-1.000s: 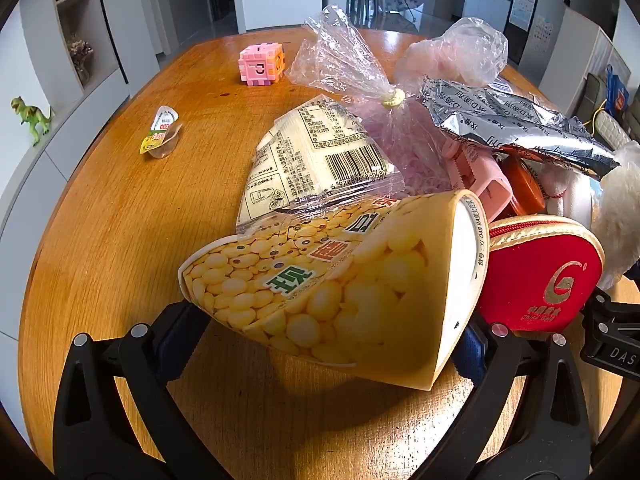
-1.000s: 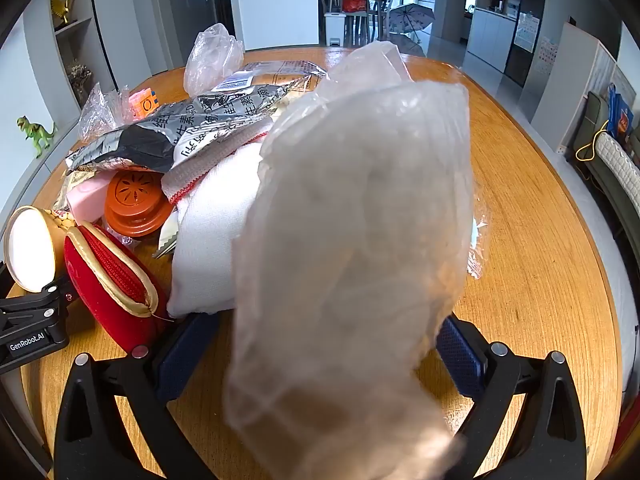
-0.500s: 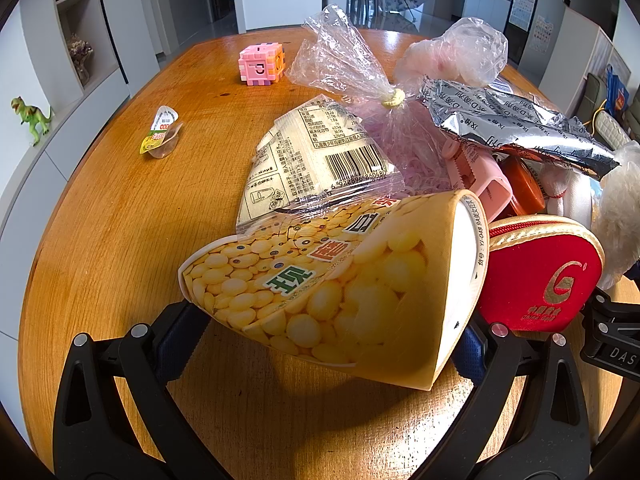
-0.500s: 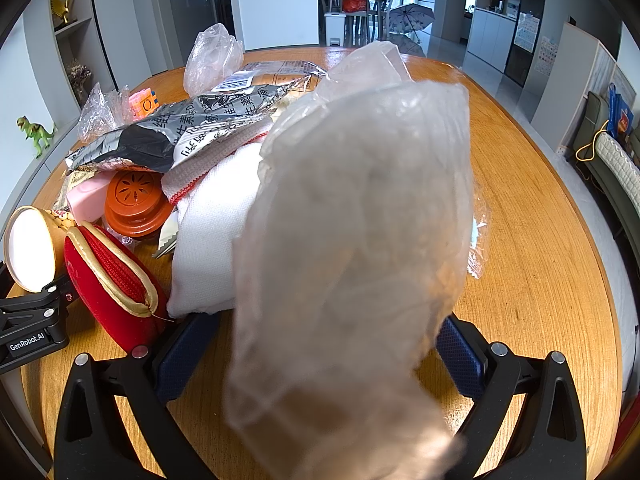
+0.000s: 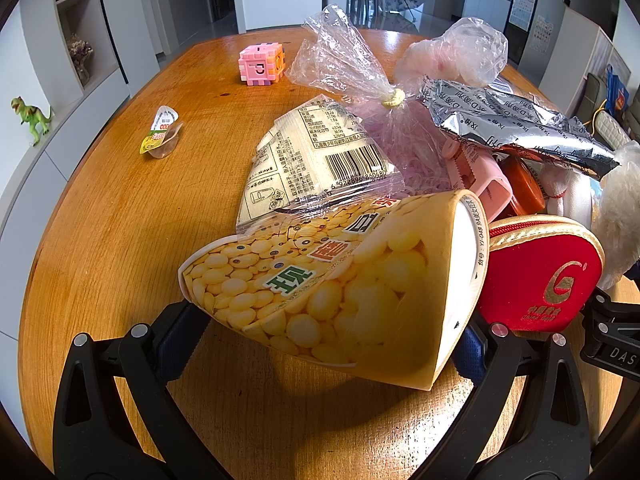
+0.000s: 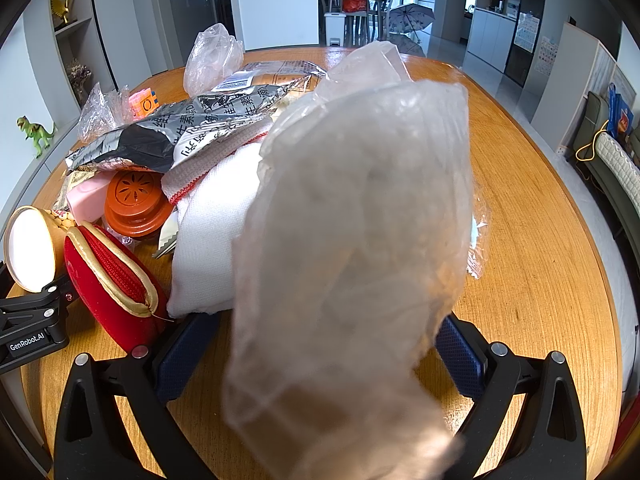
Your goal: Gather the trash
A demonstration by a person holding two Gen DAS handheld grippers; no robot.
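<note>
My left gripper [image 5: 324, 336] pinches the flattened paper cup [image 5: 340, 280] crosswise; my right gripper [image 6: 320, 356] clamps a plastic bag [image 6: 352, 240] — the jelly cup [image 5: 160, 138] (still loose) lies far left, nearer my left.

"GenRobot.AI" on black clamp [image 6: 34, 330] left of fingers; barcode "6 922896 860480" on cream packet [image 5: 320, 160] ahead of fingers.

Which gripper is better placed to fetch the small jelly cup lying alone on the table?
Left. The jelly cup lies left of the pile, visible only in its view. But both are occupied: left gripper holds the paper cup, right gripper a plastic bag.
</note>
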